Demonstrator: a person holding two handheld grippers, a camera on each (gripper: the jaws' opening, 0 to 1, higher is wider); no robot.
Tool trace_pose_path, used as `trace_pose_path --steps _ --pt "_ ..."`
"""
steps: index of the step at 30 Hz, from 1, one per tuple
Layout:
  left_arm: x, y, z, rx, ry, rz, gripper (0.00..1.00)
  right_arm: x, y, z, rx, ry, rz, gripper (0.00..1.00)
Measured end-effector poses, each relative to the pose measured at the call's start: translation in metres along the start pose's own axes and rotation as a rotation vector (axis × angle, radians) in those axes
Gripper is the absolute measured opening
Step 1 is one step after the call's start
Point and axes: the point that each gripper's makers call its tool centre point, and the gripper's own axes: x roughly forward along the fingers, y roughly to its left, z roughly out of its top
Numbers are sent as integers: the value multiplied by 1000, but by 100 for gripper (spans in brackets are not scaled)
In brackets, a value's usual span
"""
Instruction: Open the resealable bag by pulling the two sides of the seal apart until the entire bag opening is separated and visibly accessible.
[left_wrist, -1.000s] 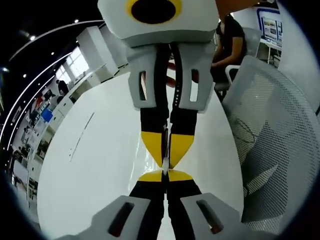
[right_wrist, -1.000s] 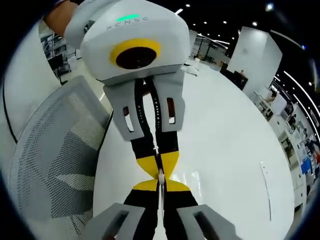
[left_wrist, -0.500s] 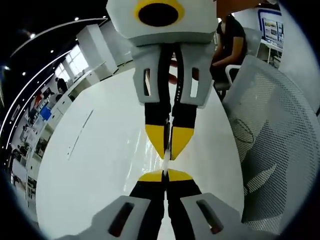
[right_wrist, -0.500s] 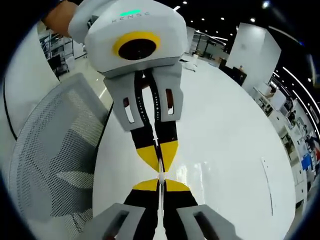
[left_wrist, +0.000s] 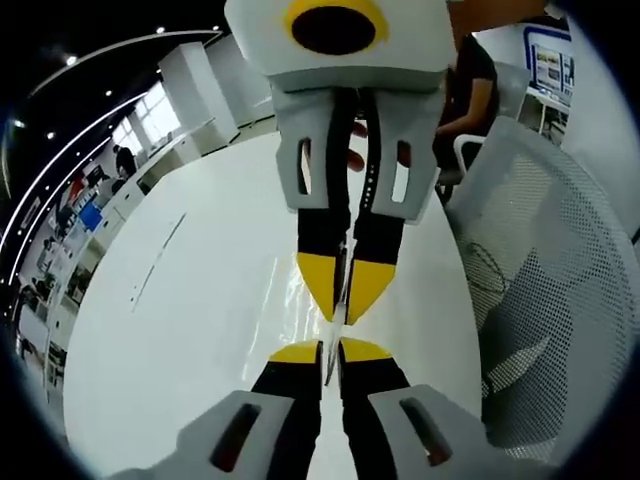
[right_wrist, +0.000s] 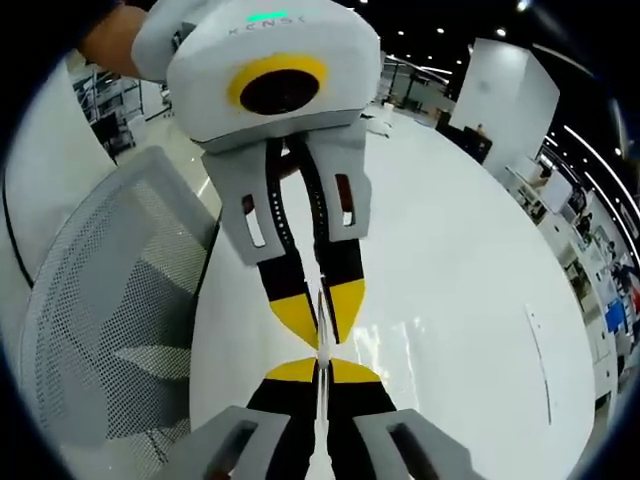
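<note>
Bag (left_wrist: 336, 335) is a thin clear film held edge-on in the air above the white table (left_wrist: 200, 330), stretched between the two grippers, which face each other tip to tip. Left gripper (left_wrist: 329, 352) is clamped tight on one side of its top edge, right gripper (right_wrist: 318, 367) clamped on the other side, yellow tips nearly touching. Mesh office chair (left_wrist: 545, 290) sits just beside the table edge; a seated person (left_wrist: 470, 85) is at the far end.

Bright overhead ceiling lights (right_wrist: 440, 32) put glare on my glossy white surface (left_wrist: 200, 330); focus is sharp, and fisheye distortion bends all edges.
</note>
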Motion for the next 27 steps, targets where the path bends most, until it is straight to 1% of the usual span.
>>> trace_pose_path --steps 2,3,7,10,13,15,16,19,20,21,23,27 --pt "1 -3 -1 7 16 -14 0 1 0 0 1 0 -6 0" --pt "2 -5 -2 18 20 -26 0 1 -1 0 -1 1 -9 0" --pt "2 -3 -1 28 15 -13 0 -1 -3 0 0 -1 -14 0" --pt "2 -1 1 60 16 -4 0 -2 -4 0 -55 -7 -25 0" --pt "2 -2 3 58 15 -9 0 -2 -4 2 -58 -12 -22 1" --pt "2 -3 4 54 14 -13 0 -1 -4 3 -54 -15 -22 1" --pt "3 -2 4 66 21 -10 0 0 -4 3 -54 -14 -24 1" --pt "3 -4 3 67 20 -18 0 0 -3 2 -42 -13 -22 0" --pt "2 -5 2 61 19 -22 0 0 -1 2 -24 -16 -14 0" --pt "2 -7 2 25 21 -33 0 0 -1 2 -11 -17 -8 0" --pt "2 -4 3 37 18 -20 0 -1 -3 2 -6 -22 -13 0" --pt "1 1 -1 25 27 -12 0 -3 -7 -5 -2 -11 -21 0"
